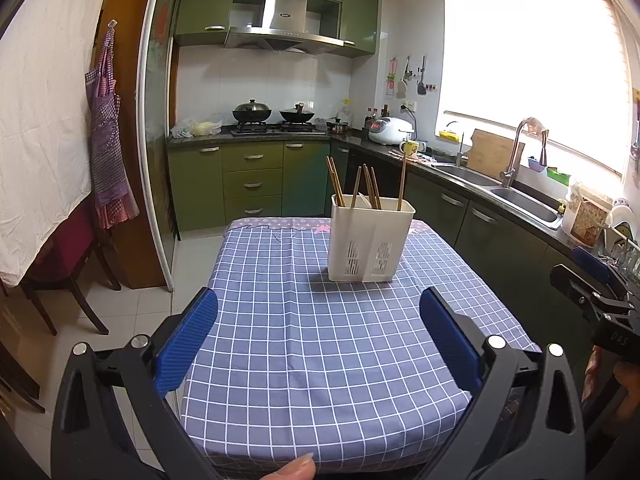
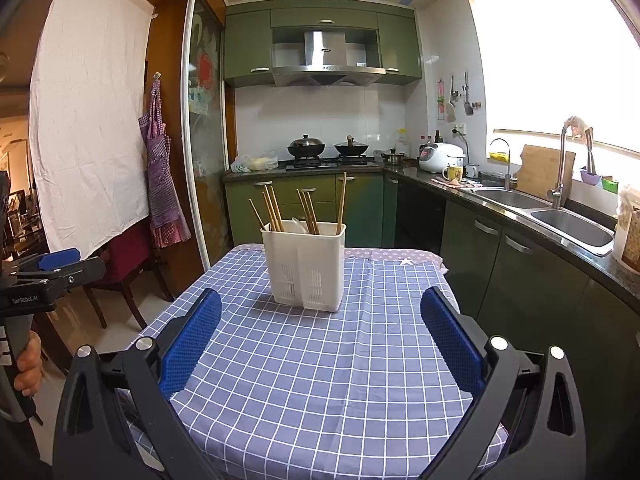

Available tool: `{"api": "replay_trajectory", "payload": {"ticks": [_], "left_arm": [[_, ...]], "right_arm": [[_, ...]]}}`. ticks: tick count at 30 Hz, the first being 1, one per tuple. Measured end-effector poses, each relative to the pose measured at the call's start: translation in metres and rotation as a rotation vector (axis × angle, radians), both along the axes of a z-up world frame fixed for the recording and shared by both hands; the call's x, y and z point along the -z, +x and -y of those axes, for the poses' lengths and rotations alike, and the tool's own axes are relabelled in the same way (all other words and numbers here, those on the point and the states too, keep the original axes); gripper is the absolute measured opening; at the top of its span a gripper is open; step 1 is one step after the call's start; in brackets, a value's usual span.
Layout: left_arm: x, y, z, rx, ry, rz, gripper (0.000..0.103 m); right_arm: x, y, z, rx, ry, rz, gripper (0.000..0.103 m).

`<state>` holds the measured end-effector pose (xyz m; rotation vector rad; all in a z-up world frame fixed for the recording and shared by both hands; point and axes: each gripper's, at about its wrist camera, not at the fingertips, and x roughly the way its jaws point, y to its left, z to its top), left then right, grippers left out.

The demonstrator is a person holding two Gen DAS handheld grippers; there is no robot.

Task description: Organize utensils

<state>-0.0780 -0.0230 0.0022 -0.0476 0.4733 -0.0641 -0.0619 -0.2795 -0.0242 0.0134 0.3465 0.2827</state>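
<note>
Hovering over the counter (image 1: 304, 360), your left claw (image 1: 318, 340) is wide and empty. Your right claw (image 2: 320, 340) matches. Chopsticks (image 2: 272, 208) stand in the holder (image 2: 306, 268).

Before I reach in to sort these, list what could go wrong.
1. The chopsticks lean loosely at different angles in the white holder; grabbing one may drag its neighbours out.
2. The holder is tall and stands free on the checked tablecloth; a sideways pull could tip it.
3. Both the left gripper and right gripper are open and empty, aimed at the same holder; they could collide.
</note>
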Motion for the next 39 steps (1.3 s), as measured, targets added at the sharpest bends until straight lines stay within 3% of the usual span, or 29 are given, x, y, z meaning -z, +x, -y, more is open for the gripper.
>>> {"api": "replay_trajectory", "payload": {"ticks": [39], "left_arm": [[0.0017,-0.0010,0.0057,0.008,0.011,-0.002,0.096]], "right_arm": [[0.0011,0.0018,0.0022,-0.014,0.008,-0.007,0.098]]}}
